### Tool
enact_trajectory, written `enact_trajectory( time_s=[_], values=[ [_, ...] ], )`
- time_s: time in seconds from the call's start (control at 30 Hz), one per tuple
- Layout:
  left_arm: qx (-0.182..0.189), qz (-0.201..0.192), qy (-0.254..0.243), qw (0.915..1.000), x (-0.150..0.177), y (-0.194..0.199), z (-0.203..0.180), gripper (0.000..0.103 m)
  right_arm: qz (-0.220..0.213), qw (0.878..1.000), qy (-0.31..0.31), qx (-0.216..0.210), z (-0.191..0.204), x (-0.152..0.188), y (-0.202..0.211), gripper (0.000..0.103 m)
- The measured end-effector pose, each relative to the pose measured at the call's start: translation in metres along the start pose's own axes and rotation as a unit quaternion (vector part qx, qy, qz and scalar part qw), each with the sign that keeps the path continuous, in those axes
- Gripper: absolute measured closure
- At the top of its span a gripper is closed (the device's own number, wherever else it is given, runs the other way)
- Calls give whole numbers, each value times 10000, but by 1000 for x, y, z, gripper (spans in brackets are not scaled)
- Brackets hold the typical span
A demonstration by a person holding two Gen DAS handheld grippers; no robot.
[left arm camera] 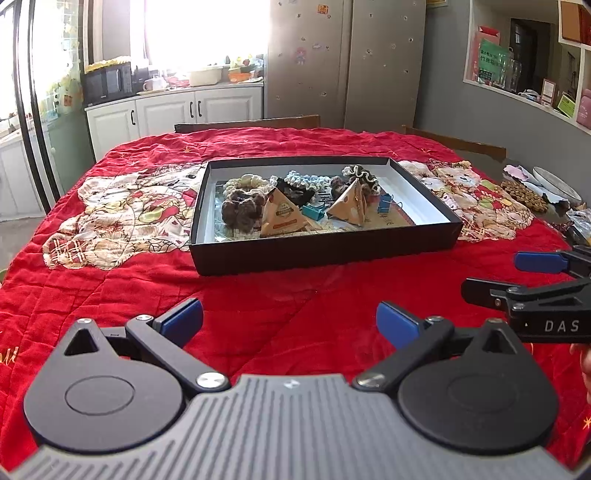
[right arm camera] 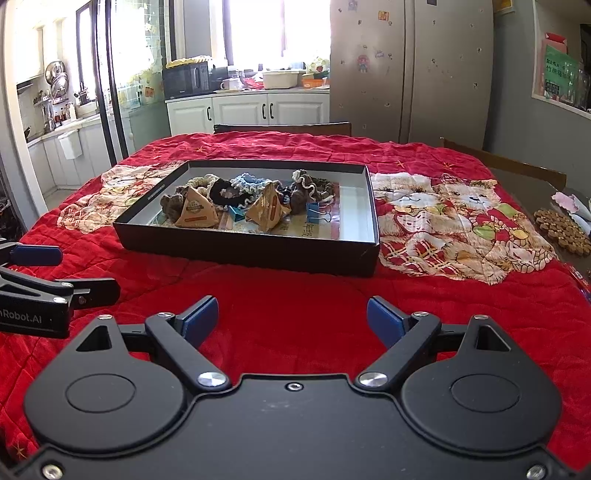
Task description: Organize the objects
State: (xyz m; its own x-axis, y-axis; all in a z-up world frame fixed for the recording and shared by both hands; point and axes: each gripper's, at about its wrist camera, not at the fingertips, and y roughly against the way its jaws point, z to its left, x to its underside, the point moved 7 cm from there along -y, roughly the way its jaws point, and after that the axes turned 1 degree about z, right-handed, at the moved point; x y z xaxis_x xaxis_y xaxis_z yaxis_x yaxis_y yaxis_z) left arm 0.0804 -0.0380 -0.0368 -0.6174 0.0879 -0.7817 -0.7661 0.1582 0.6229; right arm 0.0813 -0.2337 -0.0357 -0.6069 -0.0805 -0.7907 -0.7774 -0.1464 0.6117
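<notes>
Hovering low over red quilt [left arm camera: 280, 325], both empty: left gripper [left arm camera: 290, 321] and right gripper [right arm camera: 293, 319] spread wide, ready for either sorting or finished. Scrunchies [right arm camera: 225, 192], paper pyramids [right arm camera: 194, 210], binder clips [right arm camera: 314, 212] bunched mid-frame inside black box [right arm camera: 258, 254], likely for containment.

daylight floods in from the kitchen window [left arm camera: 207, 33], which is blown out to pure white in both views (no detail survives in the panes). the red quilt [right arm camera: 295, 295] is evenly and brightly lit, with only soft shadows under the black box [right arm camera: 258, 251]. fisheye distortion bends the door frame [left arm camera: 33, 110] and shelf edges near the borders. distant cabinets look slightly soft; corners darken.
</notes>
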Motion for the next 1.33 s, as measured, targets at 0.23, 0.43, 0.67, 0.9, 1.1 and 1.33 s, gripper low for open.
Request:
enact_trajectory(
  time_s=[0.23,0.43,0.67,0.9,1.1,1.33],
  values=[
    [21,17,27,10000,1,0,0,0,26,10000,-41,8,-1,1,-1,15],
    [43,6,43,10000,2,0,0,0,33,10000,-39,9,-1,2,-1,15],
    [49,-26,-17,10000,3,1,-3,0,38,10000,-40,11,-2,3,-2,15],
    [152,40,-16,9999,5,0,-6,0,55,10000,-49,15,-2,5,-3,14],
    [134,-7,-60,9999,5,1,-7,0,82,9999,-56,18,-2,8,-5,13],
    [247,-124,38,9996,2,3,-7,0,115,9999,-81,30,-3,9,-8,13]
  ],
)
